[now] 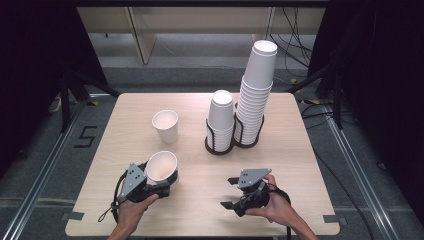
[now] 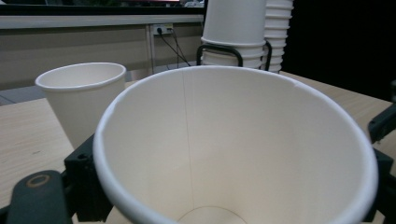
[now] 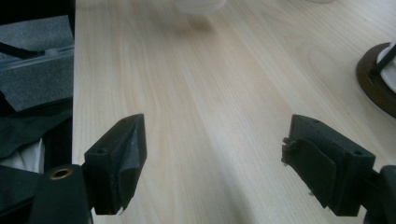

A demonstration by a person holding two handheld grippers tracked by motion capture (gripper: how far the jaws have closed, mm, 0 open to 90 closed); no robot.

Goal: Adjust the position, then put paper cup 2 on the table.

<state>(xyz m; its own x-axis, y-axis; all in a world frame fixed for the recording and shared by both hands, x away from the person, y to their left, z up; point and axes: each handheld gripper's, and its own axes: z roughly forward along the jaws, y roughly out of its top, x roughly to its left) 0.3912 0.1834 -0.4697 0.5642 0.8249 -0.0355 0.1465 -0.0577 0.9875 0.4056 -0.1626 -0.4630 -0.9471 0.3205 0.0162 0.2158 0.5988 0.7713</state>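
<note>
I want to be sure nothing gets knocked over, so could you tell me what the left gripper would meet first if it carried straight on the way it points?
Probably the lone paper cup standing on the table. The left gripper, shut on its held cup, points towards it, slightly to its right, so it might only brush past; depth is unclear.
</note>
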